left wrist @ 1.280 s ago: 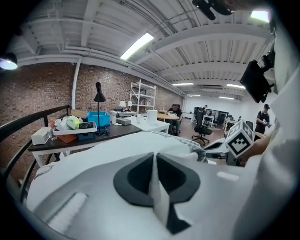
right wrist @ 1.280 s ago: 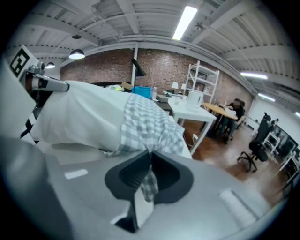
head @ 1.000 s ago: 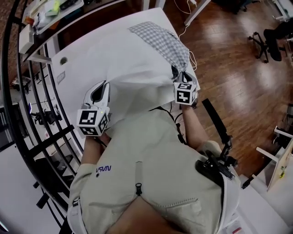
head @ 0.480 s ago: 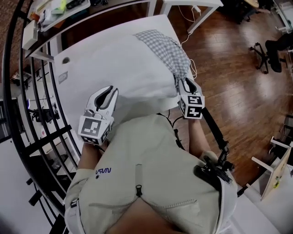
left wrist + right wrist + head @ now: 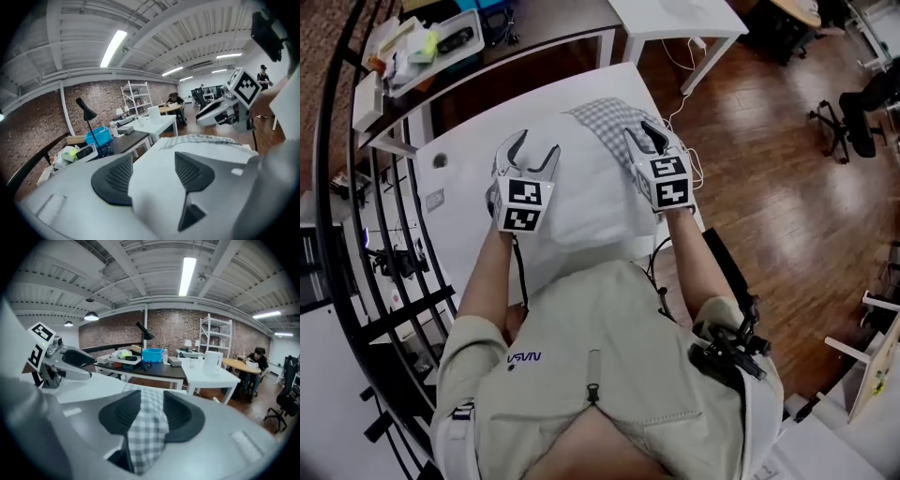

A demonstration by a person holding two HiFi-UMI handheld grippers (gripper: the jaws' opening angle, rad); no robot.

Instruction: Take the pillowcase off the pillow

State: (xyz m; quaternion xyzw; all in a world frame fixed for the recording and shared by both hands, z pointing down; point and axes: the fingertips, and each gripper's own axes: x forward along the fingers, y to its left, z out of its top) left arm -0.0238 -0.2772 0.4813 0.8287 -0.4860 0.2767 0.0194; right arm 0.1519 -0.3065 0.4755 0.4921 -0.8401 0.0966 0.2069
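A white pillow (image 5: 581,192) lies on the white table (image 5: 459,141). The grey checked pillowcase (image 5: 614,117) is bunched over the pillow's far end. My left gripper (image 5: 536,145) hovers over the pillow's left side. Its jaws have just been opening and stand wide apart, with only the pillow's white cloth (image 5: 154,197) showing below them. My right gripper (image 5: 642,131) is over the checked cloth at the right. Its jaws have just been opening too. Checked cloth (image 5: 147,427) shows in the gap between its pads, with no squeeze visible. Each gripper shows in the other's view.
A dark desk (image 5: 534,33) with a tray of small items (image 5: 422,42) stands beyond the table, with a white table (image 5: 675,14) beside it. A black metal rail (image 5: 384,234) runs along the left. Wooden floor and an office chair (image 5: 853,94) are at the right.
Both grippers have left the pillow's near edge, risen and moved forward over the pillow. Both have opened. The lifted white edge has dropped back flat.
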